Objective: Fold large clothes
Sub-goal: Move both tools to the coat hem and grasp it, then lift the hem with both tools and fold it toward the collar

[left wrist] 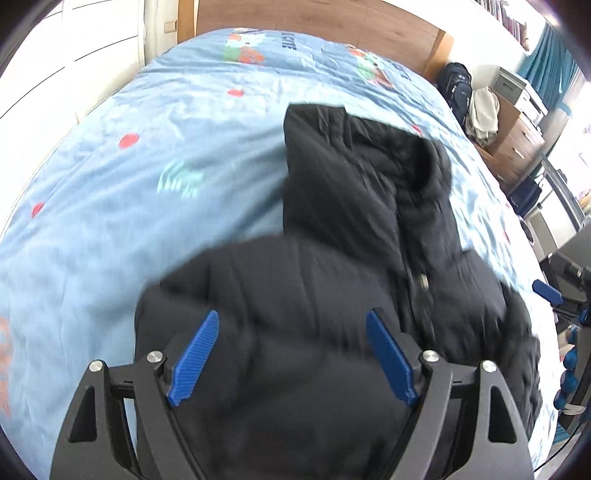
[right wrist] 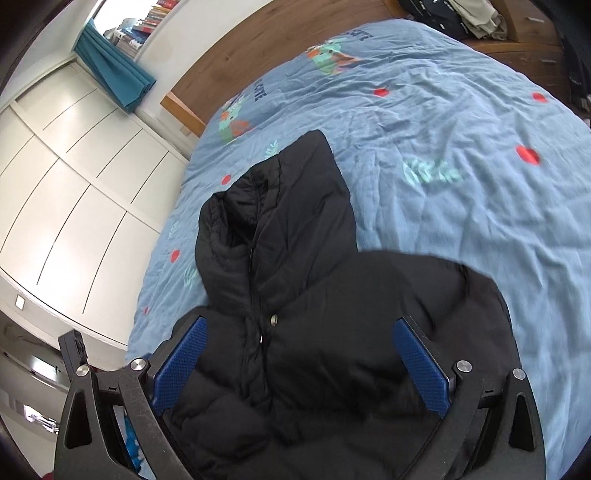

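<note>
A black puffer jacket with a hood lies on a bed with a light blue printed cover. Its hood points toward the wooden headboard, its zipper and a snap button face up. My left gripper is open and empty above the jacket's near left part. In the right wrist view the jacket fills the lower middle, and my right gripper is open and empty above its lower body. The right gripper also shows at the right edge of the left wrist view.
A wooden headboard stands at the far end of the bed. A dark backpack, a wooden drawer unit and a printer stand to the bed's right. White wardrobe doors and a teal curtain line the other side.
</note>
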`<state>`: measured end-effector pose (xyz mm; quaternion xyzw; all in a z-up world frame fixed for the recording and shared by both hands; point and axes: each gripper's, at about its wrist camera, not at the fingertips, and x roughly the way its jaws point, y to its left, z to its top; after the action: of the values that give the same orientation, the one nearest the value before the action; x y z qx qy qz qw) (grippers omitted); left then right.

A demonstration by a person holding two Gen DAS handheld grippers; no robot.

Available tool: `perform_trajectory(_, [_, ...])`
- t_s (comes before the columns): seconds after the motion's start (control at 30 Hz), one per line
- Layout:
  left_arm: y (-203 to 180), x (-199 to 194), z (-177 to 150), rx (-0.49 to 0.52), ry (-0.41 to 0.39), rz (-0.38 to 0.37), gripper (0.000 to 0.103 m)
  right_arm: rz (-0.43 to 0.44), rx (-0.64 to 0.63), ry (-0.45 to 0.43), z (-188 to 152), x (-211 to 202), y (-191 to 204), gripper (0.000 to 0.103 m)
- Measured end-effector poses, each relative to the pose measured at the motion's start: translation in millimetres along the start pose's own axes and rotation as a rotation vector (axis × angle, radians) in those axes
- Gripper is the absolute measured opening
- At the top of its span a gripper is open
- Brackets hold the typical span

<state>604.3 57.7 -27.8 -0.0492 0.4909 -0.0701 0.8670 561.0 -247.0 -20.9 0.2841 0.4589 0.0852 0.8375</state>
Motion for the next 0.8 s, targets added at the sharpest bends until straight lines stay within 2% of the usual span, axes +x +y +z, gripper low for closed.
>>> perform_trajectory(0.17, [1, 39, 55, -0.014, -0.007, -0.022, 0.082, 0.004, -0.031, -0.010, 45, 38, 3, 0.100])
perform_trajectory(0.3, [3, 74, 94, -0.114, -0.006, -0.087, 0.082, 0.001, -0.027, -0.026, 75, 70, 3, 0.100])
perform_trajectory(0.37, [4, 91, 107, -0.145, -0.004, -0.097, 0.082, -0.002, -0.033, -0.025, 87, 87, 3, 0.100])
perform_trajectory(0.53, [2, 124, 128, -0.185, -0.001, -0.093, 0.082, -0.022, -0.043, -0.029, 110, 126, 6, 0.100])
perform_trajectory(0.63, [-6, 144, 134, -0.165, 0.017, -0.079, 0.082, -0.036, -0.056, -0.020, 117, 147, 9, 0.100])
perform_trajectory(0.73, [-11, 159, 137, -0.163, 0.034, -0.060, 0.082, -0.088, -0.098, -0.015, 122, 165, 13, 0.100])
perform_trajectory(0.8, [-12, 170, 134, -0.167, 0.062, -0.048, 0.077, -0.106, -0.082, -0.015, 124, 173, 11, 0.100])
